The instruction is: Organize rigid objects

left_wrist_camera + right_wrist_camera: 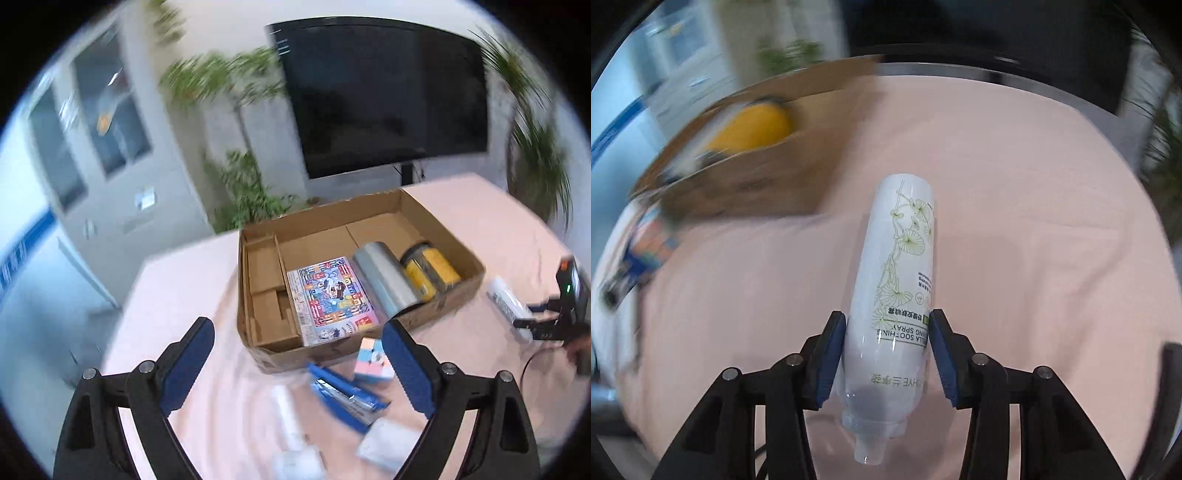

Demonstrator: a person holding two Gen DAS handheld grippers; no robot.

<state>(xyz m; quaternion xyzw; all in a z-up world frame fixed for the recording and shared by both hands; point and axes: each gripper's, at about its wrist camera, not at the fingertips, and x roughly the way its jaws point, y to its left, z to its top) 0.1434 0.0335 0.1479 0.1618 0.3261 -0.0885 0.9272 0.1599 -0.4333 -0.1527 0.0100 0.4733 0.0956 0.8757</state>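
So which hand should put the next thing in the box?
The right. Its hand-held gripper already squeezes the white spray bottle, and the cardboard box sits close by. The left hand-held gripper is open with nothing in it.

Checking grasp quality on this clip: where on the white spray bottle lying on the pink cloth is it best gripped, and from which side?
Grip the spray bottle across its round body, near the printed label toward the nozzle end, coming from above with a finger on each long side. It lies flat on the pink cloth, so only its curved flanks are free. The right gripper already brackets it there.
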